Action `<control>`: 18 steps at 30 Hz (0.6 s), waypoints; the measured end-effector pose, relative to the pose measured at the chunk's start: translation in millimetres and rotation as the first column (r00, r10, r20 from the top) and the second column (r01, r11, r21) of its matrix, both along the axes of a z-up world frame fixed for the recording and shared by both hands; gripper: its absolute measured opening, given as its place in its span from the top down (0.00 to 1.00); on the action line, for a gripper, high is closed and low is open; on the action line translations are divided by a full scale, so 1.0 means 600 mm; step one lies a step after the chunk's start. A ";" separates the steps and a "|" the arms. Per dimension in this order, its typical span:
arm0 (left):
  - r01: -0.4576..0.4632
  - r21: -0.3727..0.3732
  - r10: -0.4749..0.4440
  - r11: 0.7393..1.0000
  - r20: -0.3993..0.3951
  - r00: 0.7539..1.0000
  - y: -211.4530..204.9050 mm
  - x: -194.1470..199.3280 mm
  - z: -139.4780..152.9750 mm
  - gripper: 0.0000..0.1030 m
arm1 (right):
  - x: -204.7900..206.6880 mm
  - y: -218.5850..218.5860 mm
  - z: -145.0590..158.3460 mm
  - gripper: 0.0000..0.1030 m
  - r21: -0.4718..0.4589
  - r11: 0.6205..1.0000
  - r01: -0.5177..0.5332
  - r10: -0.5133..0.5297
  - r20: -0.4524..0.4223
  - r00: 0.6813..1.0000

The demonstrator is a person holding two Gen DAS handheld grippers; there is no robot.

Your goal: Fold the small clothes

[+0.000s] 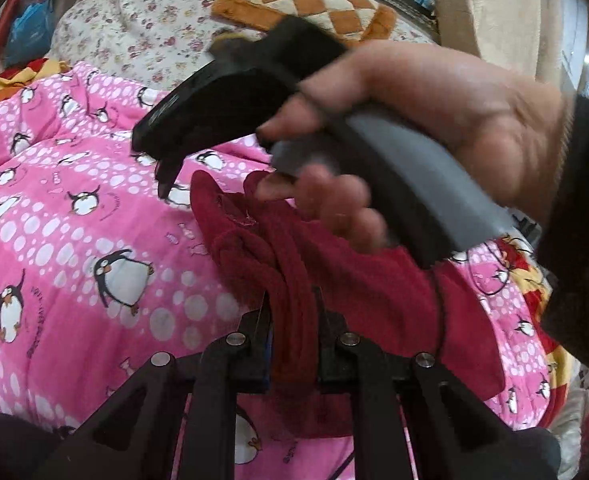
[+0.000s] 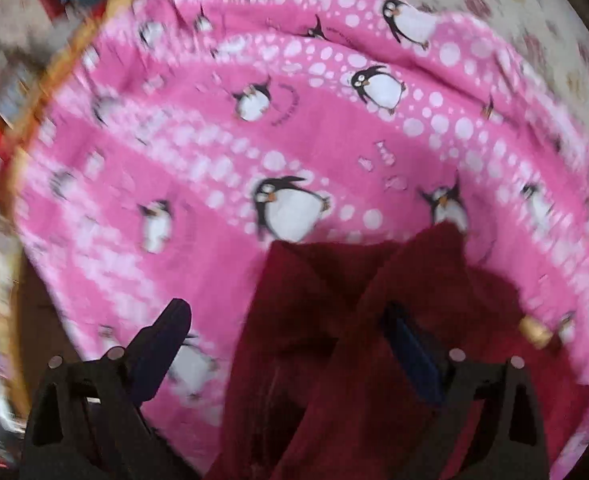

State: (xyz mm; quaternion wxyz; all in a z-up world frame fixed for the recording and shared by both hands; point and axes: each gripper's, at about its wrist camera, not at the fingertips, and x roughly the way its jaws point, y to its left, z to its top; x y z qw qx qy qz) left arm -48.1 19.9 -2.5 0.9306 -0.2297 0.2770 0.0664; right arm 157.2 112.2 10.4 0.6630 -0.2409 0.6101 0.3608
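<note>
Clamping a bunched fold of a dark red garment (image 1: pixel 334 280), the left gripper (image 1: pixel 292 344) sits at the bottom centre of its own view, jaws pinched tight on the cloth. The garment lies on a pink penguin-print quilt (image 1: pixel 74 220). In the right half of that view, a hand (image 1: pixel 434 120) carries the right gripper (image 1: pixel 166 176) above the cloth, blurred. In the right wrist view, the right gripper (image 2: pixel 294 344) shows its jaws spread wide, red cloth lying between them at lower centre, apparently not pinched. To fold well, the left pinch should probably hold steady as an anchor while the right claw takes a free edge, not the bunched middle, and draws it flat across.
</note>
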 end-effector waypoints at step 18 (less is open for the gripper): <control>0.169 0.052 -0.174 0.984 0.127 0.976 -0.053 -0.014 0.035 1.00 | 0.067 -0.266 0.087 0.84 0.347 0.905 0.247 -0.237 -0.071 0.969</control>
